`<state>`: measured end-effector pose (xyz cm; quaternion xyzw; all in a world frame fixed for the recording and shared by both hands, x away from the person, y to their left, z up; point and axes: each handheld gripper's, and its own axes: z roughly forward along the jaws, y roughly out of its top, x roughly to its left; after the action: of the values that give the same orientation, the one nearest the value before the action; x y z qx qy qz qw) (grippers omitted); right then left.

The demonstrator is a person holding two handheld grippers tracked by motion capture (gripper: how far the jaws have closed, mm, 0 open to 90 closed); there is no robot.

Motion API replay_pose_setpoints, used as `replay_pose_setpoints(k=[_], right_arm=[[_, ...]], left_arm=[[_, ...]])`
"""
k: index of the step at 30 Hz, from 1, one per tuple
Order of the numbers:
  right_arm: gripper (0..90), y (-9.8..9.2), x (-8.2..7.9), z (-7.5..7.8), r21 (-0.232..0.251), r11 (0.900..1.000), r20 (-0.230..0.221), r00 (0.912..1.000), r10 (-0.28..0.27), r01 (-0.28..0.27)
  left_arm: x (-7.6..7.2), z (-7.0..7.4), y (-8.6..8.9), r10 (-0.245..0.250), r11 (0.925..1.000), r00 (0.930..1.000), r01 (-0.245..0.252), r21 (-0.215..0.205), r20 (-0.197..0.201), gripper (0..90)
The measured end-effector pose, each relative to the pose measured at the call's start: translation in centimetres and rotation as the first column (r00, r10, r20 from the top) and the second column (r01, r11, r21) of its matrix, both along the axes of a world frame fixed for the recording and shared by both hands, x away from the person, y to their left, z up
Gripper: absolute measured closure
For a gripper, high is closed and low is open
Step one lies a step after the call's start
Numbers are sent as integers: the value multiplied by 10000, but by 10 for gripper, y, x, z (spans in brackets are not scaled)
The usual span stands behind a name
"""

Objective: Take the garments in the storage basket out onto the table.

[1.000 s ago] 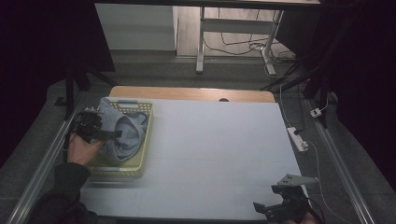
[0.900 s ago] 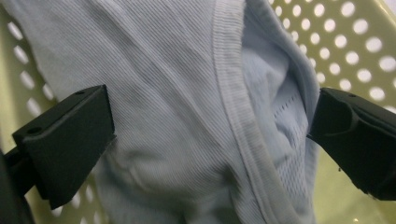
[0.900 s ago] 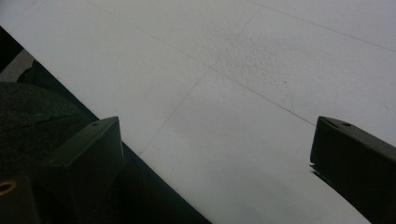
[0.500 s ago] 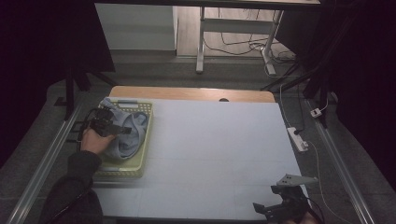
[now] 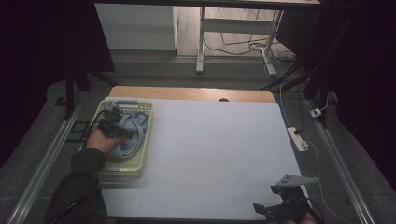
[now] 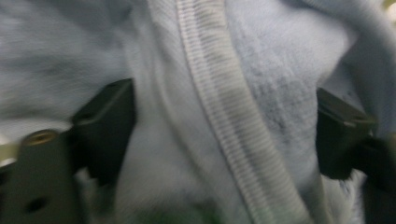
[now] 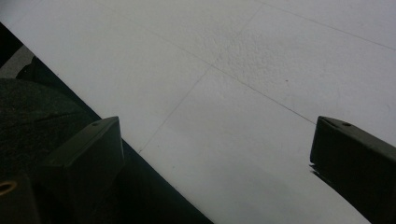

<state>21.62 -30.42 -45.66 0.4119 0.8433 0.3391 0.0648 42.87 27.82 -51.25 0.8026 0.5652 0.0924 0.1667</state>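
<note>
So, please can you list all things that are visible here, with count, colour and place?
Basket: one, yellow-green, left side of table.
Cloth: one, light blue, in the basket, between the left gripper's jaws.
Table cover: one, white, over the tabletop.
Power strip: one, white, on the floor by the table's right edge.
Left gripper: one, black, open, in the basket.
Right gripper: one, black, open, over the table's near right corner.

No legible text or markings.
</note>
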Motion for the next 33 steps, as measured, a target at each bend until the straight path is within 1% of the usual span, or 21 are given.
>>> replay_pose_setpoints(k=[1,2,3,5,6,9,12,14,17,19,21,24,27,29,31,32,33], right_arm=[[22,0,0,0,-6,10000,2,10000,3,-3],[22,0,0,0,-5,10000,11,10000,2,-2],[23,1,0,0,-20,10000,23,10000,-17,18],[22,1,0,0,-68,10000,9,10000,12,-12],[23,1,0,0,-75,10000,8,10000,14,-14],[23,1,0,0,-72,10000,26,10000,4,-4],[23,1,0,0,-58,10000,26,10000,8,-8],[25,1,0,0,-62,10000,20,10000,10,-10],[28,1,0,0,-55,10000,15,10000,8,-8],[31,2,0,0,-126,9999,30,10000,26,-25],[32,2,-1,0,-118,9999,38,10000,84,-84],[33,2,-1,0,-134,9999,53,9999,99,-98],[34,2,-1,0,-120,9998,77,9999,140,-139],[34,2,-2,0,-127,9998,79,9998,165,-164],[35,2,-2,0,-132,9997,84,9998,188,-187],[36,2,-2,0,-136,9997,88,9998,202,-201],[36,2,-2,0,-135,9996,84,9997,230,-229]], left_arm=[[-1,0,-1,48,9998,10000,-49,190,77,283],[-1,0,-1,48,9998,10000,-49,190,77,311],[-2,0,-5,170,9986,9998,-176,498,116,334],[-2,2,-7,305,9972,9995,-311,686,102,409],[-2,3,-7,362,9968,9993,-367,710,76,445],[-2,5,-6,584,9965,9983,-583,597,6,530],[-2,7,-4,734,9964,9973,-733,432,-5,582],[-4,10,-3,672,9969,9977,-675,404,97,606],[-7,15,1,629,9980,9980,-630,61,113,619],[-8,20,5,698,9972,9974,-692,-277,194,624],[-10,25,8,709,9963,9971,-695,-505,260,628],[-12,33,10,788,9924,9966,-760,-965,247,630],[-15,42,13,888,9881,9948,-817,-1304,496,632],[-17,46,14,942,9854,9933,-836,-1480,665,633],[-20,51,15,951,9847,9923,-820,-1540,796,633],[-20,51,15,951,9847,9923,-820,-1540,796,633],[-22,55,16,880,9850,9914,-721,-1567,968,633]])
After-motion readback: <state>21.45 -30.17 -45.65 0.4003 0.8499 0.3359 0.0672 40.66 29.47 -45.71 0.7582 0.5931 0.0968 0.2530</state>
